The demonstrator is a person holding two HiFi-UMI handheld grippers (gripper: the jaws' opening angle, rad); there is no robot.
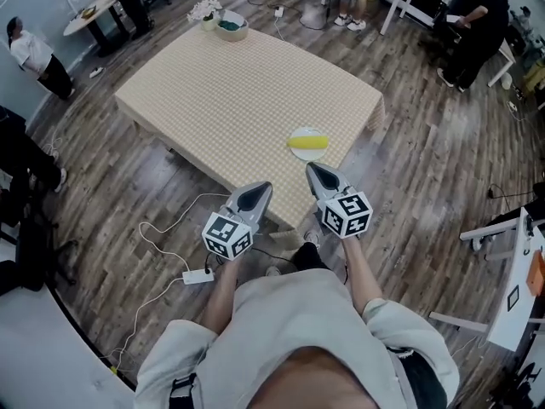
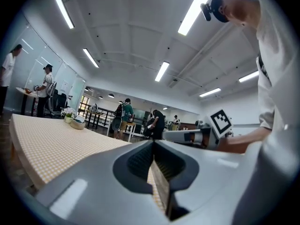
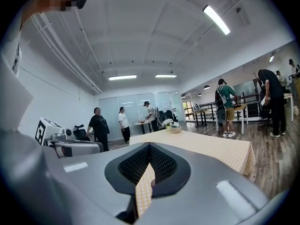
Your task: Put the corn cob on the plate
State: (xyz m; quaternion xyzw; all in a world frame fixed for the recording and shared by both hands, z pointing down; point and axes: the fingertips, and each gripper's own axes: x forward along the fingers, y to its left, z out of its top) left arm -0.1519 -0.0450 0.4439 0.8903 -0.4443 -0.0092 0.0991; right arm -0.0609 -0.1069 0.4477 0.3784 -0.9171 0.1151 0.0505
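Head view shows the table (image 1: 238, 92), spread with a checked cloth, filling the middle of the room, with a small bowl (image 1: 231, 26) and flowers (image 1: 204, 10) at its far corner. A pale plate (image 1: 310, 156) sits close to the table's right edge, not far from the near corner, and the yellow corn cob (image 1: 308, 142) already lies on it, its long axis running left to right across the person's front and slanted to both nearby edges. Both tools hang close to the person's body by the near corner, short of the plate and touching nothing. The right gripper (image 1: 312, 170) is nearer; the cob lies just ahead of its tip, while the left gripper (image 1: 261, 188) sits farther back and to the side. The gripper views show each pair of fingers closed together on nothing, only cloth visible beyond them. By the look of it, the placing is done.
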